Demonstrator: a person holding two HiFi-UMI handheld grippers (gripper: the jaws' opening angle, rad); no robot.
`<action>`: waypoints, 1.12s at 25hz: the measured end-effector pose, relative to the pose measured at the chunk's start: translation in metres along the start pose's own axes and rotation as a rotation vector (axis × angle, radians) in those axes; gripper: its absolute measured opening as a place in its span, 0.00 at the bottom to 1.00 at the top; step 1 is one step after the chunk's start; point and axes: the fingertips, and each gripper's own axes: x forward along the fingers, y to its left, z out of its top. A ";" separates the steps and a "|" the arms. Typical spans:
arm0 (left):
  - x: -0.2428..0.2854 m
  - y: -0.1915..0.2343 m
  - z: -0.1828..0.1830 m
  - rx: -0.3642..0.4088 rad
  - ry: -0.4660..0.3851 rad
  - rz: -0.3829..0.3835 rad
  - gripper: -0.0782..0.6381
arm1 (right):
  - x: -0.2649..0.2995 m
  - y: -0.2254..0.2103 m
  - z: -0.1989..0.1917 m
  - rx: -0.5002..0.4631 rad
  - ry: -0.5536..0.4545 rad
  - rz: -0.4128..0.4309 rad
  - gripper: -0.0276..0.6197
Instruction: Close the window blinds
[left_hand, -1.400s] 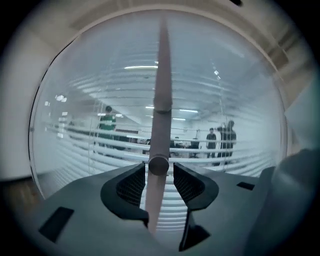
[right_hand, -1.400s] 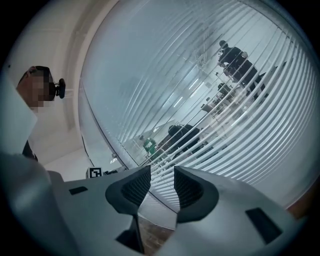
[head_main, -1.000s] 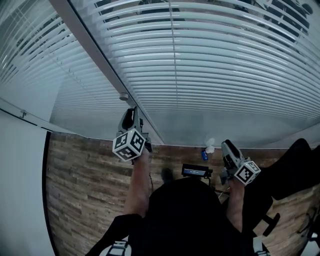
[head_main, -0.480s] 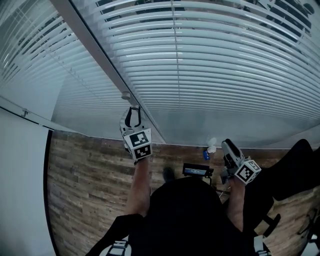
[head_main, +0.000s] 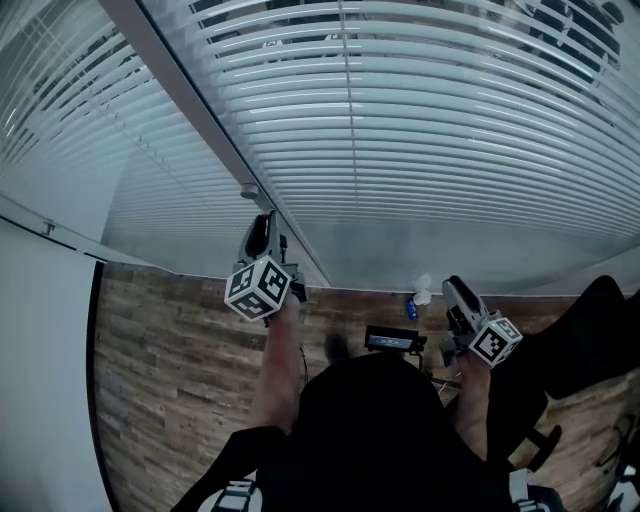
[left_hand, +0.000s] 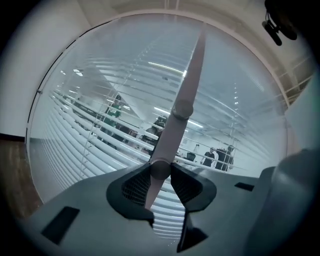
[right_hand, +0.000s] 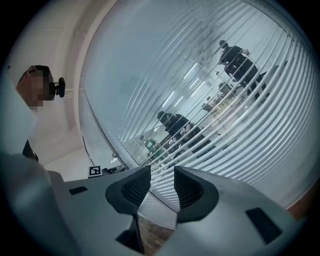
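left tool (left_hand: 161, 171) was pinched on the tilt wand (left_hand: 186, 95), jaws just eased a hair wider, the wand running straight up from it beside the blinds (head_main: 450, 140), right tool (right_hand: 156, 187) part-open, empty, well apart

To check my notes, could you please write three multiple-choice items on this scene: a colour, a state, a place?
1. The floor is: A brown wood planks; B green carpet; C white tile.
2. The wand is: A on the floor; B between the left gripper's fingers; C hanging untouched.
3. The right gripper is: A open, empty; B shut, empty; C shut on the wand.
1 A, planks show below; 2 B, both fingers press it, having just opened slightly; 3 A, its fingers stand apart, nothing between.
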 end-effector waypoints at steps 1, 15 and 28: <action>0.000 0.000 0.000 0.014 0.001 0.004 0.30 | -0.001 -0.001 0.000 0.001 -0.004 0.002 0.27; 0.003 -0.006 -0.007 0.609 0.101 0.132 0.30 | 0.000 -0.001 -0.002 0.002 0.006 0.000 0.27; 0.002 0.000 0.000 0.117 0.042 0.048 0.30 | -0.005 -0.007 -0.003 0.006 -0.006 -0.015 0.27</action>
